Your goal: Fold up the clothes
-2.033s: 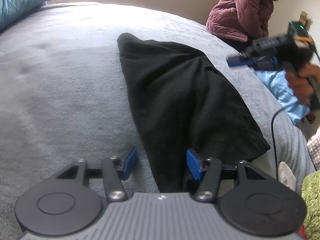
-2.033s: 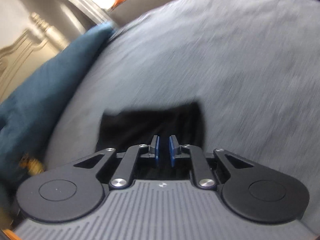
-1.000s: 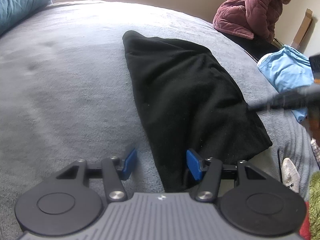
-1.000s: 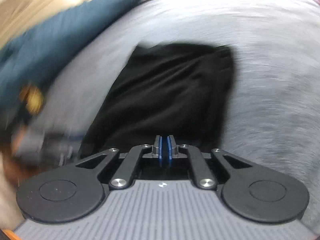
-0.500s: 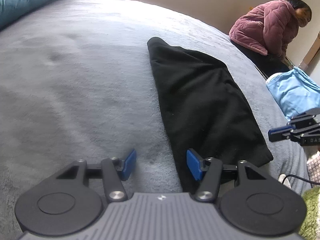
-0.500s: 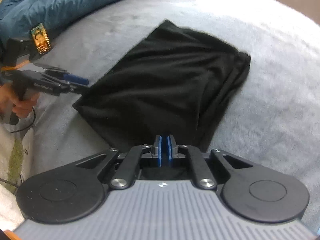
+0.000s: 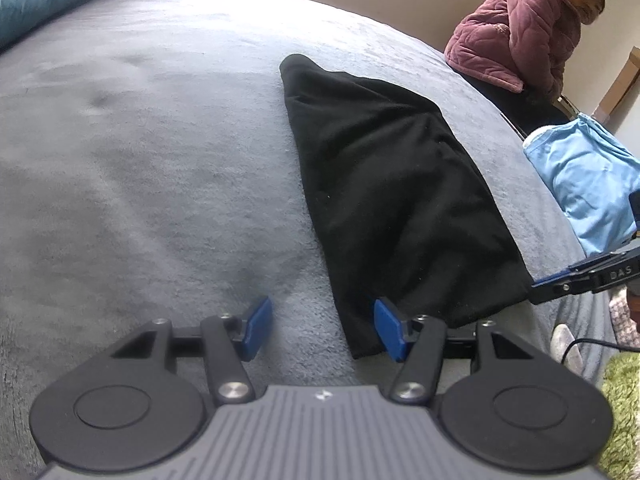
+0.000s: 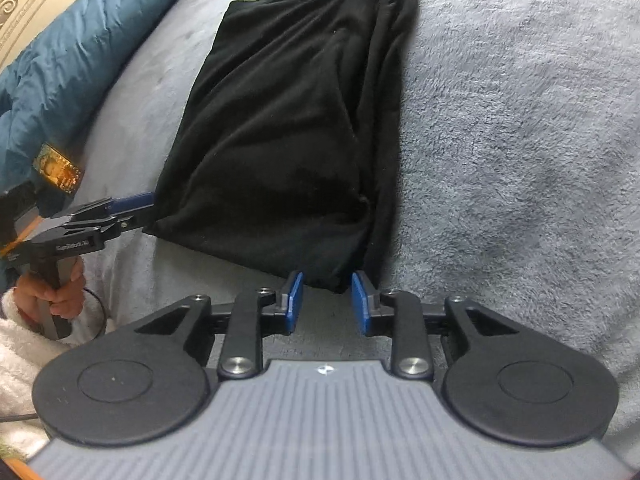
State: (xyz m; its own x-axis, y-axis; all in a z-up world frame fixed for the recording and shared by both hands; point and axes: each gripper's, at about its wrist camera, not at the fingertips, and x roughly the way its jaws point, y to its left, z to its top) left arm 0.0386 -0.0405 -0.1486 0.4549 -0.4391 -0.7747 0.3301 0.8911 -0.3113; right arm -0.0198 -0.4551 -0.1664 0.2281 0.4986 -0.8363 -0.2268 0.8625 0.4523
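Grippers first, since they're nearest: the left gripper sits with its blue pads spread wide over the grey fleece bed cover, and the near left corner of the folded black fabric garment pokes in between them, close to the right pad, but nothing is pinched. The right gripper is down at the other near corner of that garment; its jaws are opening, with the corner tip right at the gap and the pads not pressing on it.

From the right wrist view you can also see the left gripper off to the left, touching or just beside the garment's left corner, with the person's hand wrapped round its handle.

The garment lies flat as a long folded strip running away toward the far side of the bed. Further out: a teal quilted duvet on the left, a light blue cloth off to the right, and a person in a maroon quilted jacket sitting at the far right edge.
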